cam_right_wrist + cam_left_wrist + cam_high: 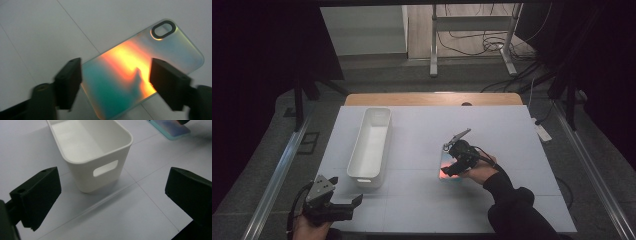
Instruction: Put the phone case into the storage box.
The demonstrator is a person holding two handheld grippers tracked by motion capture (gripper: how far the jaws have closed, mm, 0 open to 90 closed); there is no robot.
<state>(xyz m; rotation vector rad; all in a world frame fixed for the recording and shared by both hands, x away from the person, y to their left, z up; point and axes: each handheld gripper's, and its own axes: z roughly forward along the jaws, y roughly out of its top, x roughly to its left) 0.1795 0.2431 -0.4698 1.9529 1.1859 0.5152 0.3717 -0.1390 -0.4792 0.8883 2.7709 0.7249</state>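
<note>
A phone case (125,60) with a shiny teal-and-orange back and an oval camera cutout lies flat on the white table (422,200), right of centre. My right gripper (116,72) hangs just over its near end, one jaw at each side; I see no pad pressing on it. In the high view the right gripper (451,169) points down-left at the case (443,174). My left gripper (346,191) rests at the table's front left, open and holding nothing. In the left gripper view its jaws stand wide before the end of the white bin (85,175).
The long white bin (362,150) is empty and stands lengthwise left of centre, with a handle slot in its near end. The phone case (170,128) lies to its right. A wooden edge (432,98) runs along the table's far side.
</note>
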